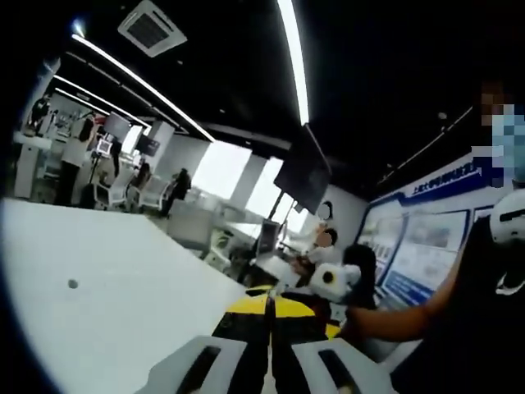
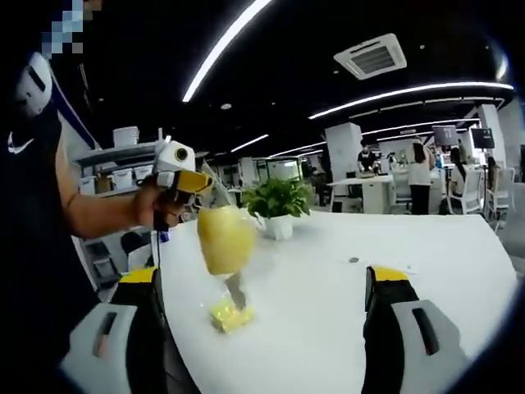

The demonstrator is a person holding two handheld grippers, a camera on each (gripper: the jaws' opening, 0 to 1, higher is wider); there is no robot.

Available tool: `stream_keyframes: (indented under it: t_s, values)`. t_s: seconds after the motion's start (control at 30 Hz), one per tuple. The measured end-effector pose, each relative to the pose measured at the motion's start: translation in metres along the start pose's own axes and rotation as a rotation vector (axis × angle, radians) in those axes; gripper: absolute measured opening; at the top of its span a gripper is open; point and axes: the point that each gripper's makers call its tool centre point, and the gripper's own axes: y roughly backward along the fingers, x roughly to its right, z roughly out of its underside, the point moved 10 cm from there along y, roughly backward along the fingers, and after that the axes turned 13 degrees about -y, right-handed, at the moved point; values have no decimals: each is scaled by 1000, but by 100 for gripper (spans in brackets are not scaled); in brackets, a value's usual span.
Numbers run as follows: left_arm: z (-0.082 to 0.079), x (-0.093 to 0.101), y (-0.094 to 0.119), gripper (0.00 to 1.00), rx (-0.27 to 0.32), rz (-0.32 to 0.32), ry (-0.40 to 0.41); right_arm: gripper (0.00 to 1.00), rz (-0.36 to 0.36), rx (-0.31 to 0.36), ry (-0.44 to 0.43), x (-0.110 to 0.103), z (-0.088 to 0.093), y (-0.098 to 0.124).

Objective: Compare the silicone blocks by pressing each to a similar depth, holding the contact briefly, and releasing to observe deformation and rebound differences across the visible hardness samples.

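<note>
- Two yellow things matter here. A small yellow block (image 2: 230,315) lies on the white counter (image 2: 344,336), close to the edge nearest the person. A bigger, blurry yellow lump (image 2: 225,238) hangs in the air above it.
- The right gripper (image 2: 262,275) has its jaws spread wide with nothing between them. It sits well back from the small block.
- The left gripper (image 1: 269,349) is up in the air in the person's hand (image 2: 156,209). Whether its jaws are holding the lump cannot be told, because the lump is too blurry.
- If the lump is only loosely held, it could drop. It might land on the small block or bounce off the counter's edge.
- The small block sits so near the edge that a sideways push could slide it off.
- A press that comes down crooked could tip the block or squash just one corner. Then the squeeze would not be a fair one to compare.
- The two grippers point at each other and are close, so they could bump.
- A potted plant (image 2: 277,197) stands at the counter's far edge, safely away.
</note>
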Motion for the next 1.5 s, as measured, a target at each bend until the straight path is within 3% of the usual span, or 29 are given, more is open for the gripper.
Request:
stream_keyframes:
  t_s: [0.07,0.23,0.3,0.5,0.93,1.5]
  values:
    - [1,0,1,0,-7,1,-9,87,-21,-1,-20,1,3,-3]
    - [3,1,3,0,-23,2,-24,85,-38,-2,-26,5,12,-13]
    - [5,2,3,0,-32,6,-23,82,-90,0,12,1,13,-17]
    - [6,8,1,0,-31,28,-18,72,-176,-19,19,-1,15,-26]
    - [9,10,-7,0,-40,49,1,52,-298,-59,10,-5,24,-61]
    - [8,11,-4,0,-33,59,22,28,-359,-26,-16,-8,21,-67]
